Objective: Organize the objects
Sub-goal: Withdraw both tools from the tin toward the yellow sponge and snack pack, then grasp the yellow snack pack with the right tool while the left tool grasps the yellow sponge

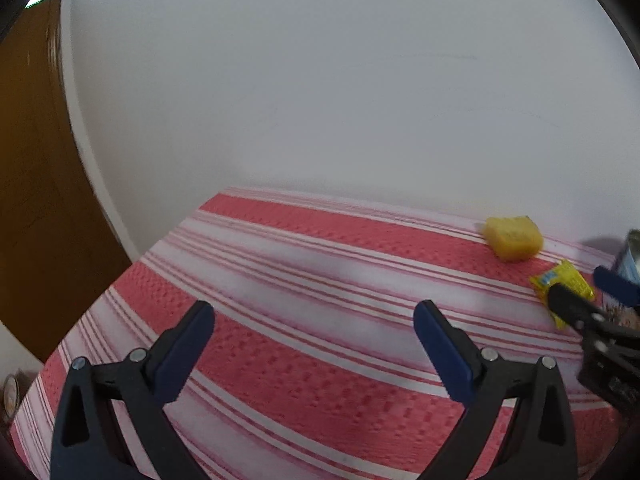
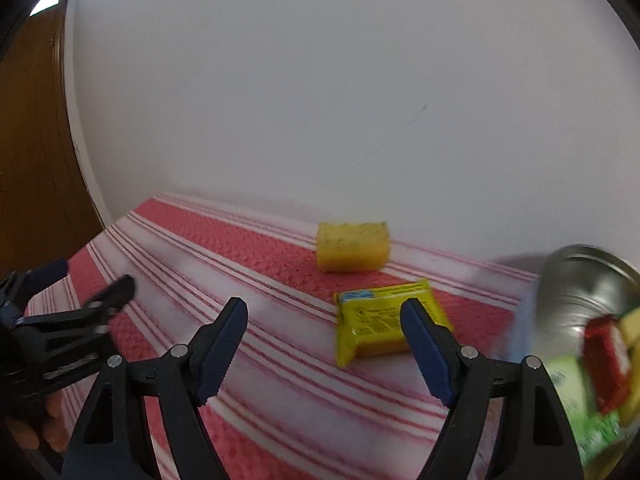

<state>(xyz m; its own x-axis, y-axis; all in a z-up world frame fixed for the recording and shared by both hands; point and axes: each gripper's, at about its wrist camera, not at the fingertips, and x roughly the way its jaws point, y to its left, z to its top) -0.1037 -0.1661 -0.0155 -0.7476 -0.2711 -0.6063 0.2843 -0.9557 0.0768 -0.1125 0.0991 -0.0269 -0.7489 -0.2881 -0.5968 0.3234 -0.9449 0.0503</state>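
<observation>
Two grippers are hovering over the striped cloth [image 1: 280, 320], both with jaws spread wide and nothing between the pads. Right gripper [image 2: 324, 344] is pointing down toward the yellow packet [image 2: 384, 322], which is lying flat on a red stripe just ahead of its fingertips; its right finger is overlapping the packet's edge in the right wrist view, but contact is not showing. Left gripper [image 1: 314, 344] is hanging over bare cloth, well apart from everything, empty.

Beyond the packet a yellow sponge [image 2: 353, 246] is sitting near the far edge of the cloth, close to the white wall [image 2: 320, 100]. Off to the right a metal can [image 2: 576, 292] is standing, blurred, with red and green packaging [image 2: 600, 364] beside or in front of it; I cannot tell which.

Step in hand, judging by the aim: right gripper is going for the packet. To do it well, it is needing to shift right so the packet sits centred between both pads, then drop until the pads are straddling the short sides. The packet looks thin and crinkly, so pinching too high is likely to slip off the foil. Keep clear of the can while closing. Frames are motion-blurred, so slowing before closing is looking wise.
</observation>
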